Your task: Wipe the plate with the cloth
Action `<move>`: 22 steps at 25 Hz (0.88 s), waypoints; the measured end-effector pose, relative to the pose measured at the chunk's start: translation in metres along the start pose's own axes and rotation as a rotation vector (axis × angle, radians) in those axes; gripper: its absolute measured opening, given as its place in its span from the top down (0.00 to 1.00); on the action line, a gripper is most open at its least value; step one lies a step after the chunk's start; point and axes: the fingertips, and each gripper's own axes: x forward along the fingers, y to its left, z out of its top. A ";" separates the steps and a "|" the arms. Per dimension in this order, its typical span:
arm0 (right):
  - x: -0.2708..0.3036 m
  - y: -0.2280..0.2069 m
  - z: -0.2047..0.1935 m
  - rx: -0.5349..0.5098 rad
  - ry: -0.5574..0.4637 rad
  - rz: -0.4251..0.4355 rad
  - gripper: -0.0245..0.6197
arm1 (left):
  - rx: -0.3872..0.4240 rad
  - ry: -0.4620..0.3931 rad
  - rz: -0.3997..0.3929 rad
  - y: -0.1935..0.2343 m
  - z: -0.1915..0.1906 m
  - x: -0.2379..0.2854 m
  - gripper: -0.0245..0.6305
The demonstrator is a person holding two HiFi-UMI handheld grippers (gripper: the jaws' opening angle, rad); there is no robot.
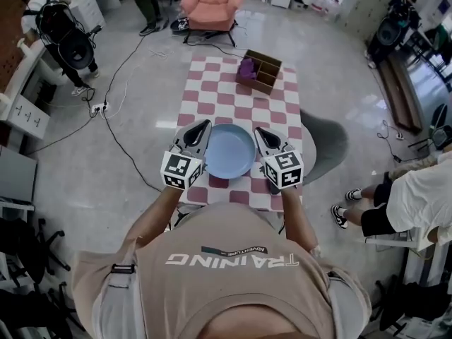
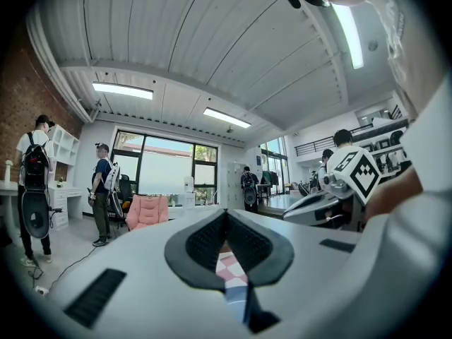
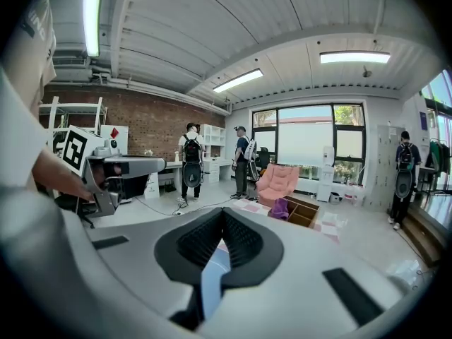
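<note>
Left gripper (image 2: 226, 215): jaws clenched, ribbed pads meeting at the tips, nothing pinched. Through the slot under the pads I only see checkered tabletop and a strip of blue. Right gripper (image 3: 224, 213): same story, jaws fully closed and empty, with the plate (image 3: 212, 274) showing blue through the slot below. Each gripper view catches the other gripper's marker cube off to the side, so the two sit abreast. In the head view the plate is light blue and upright on the pink-and-white checkered table (image 1: 212, 83), at the end nearest me. The left gripper is at the plate's 9 o'clock and the right at its 3 o'clock, tips alongside the rim. I can't tell from overhead whether either touches it. The cloth (image 1: 247, 68) is purple and bunched up, lying in the left-end compartment of a brown divided box (image 1: 274, 78). That box is at the plate's 12 to 1 o'clock, at the table's far end, well apart from both grippers. The right gripper view also shows the cloth poking out of the box. A pink armchair (image 1: 212, 2) stands beyond the table at 12 o'clock. Black cables (image 1: 120, 69) trail over the grey floor at 10 o'clock, near a person wearing a backpack (image 1: 60, 30). Another person (image 1: 409, 196) in a white top and black shorts is at 3 to 4 o'clock.
</note>
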 end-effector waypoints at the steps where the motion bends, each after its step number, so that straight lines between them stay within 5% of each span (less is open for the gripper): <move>1: 0.000 -0.001 0.001 -0.003 0.000 0.000 0.93 | 0.003 0.001 -0.003 -0.001 0.000 0.001 0.94; 22: 0.001 0.006 0.000 -0.010 0.021 0.022 0.93 | -0.040 0.018 0.011 0.000 -0.015 -0.011 0.94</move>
